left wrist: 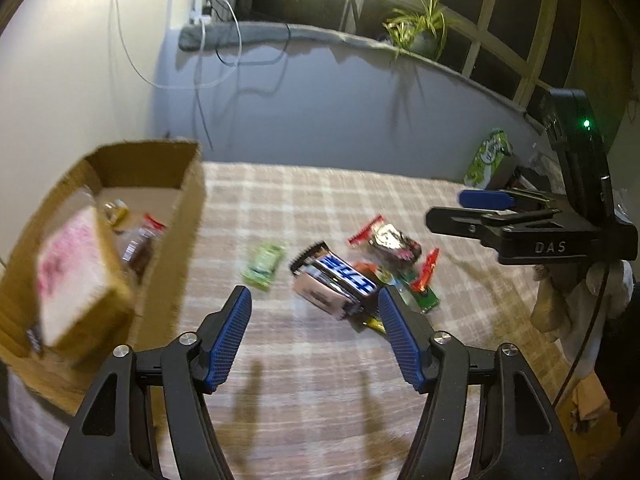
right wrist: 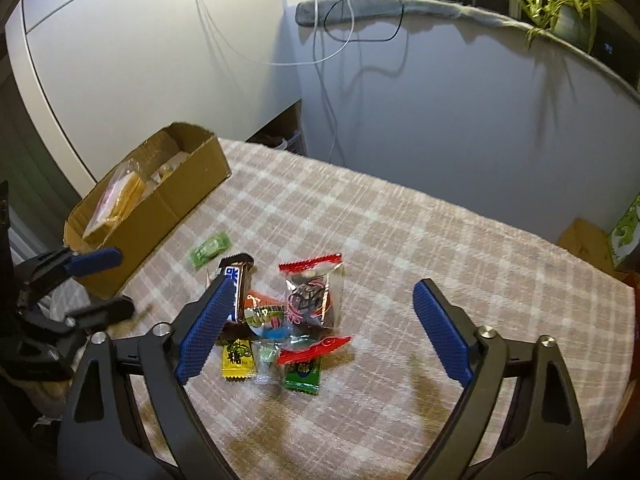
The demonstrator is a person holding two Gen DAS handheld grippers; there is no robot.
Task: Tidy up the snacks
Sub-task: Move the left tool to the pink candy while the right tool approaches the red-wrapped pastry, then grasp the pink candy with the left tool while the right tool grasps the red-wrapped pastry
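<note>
A pile of snacks lies mid-table on the checked cloth: a blue-labelled chocolate bar (left wrist: pixel 340 276) (right wrist: pixel 236 280), a clear packet with red ends (left wrist: pixel 390 242) (right wrist: pixel 314 296), a yellow sweet (right wrist: pixel 238 360) and a green packet (right wrist: pixel 302 376). A green sweet (left wrist: pixel 264 266) (right wrist: pixel 210 249) lies apart to the left. The cardboard box (left wrist: pixel 188 200) (right wrist: pixel 160 208) at the left holds a pink-and-white pack (left wrist: pixel 68 268) and other wrapped items. My left gripper (left wrist: pixel 313 292) (right wrist: pixel 116 284) is open just short of the chocolate bar. My right gripper (right wrist: pixel 323 286) (left wrist: pixel 452 208) is open over the pile, holding nothing.
A green printed box (left wrist: pixel 490 156) (right wrist: pixel 626 232) stands at the table's far right by the wall. Cables hang down the wall behind. A potted plant (left wrist: pixel 420 28) (right wrist: pixel 560 12) sits on the sill. Crumpled cloth (left wrist: pixel 560 300) lies off the right edge.
</note>
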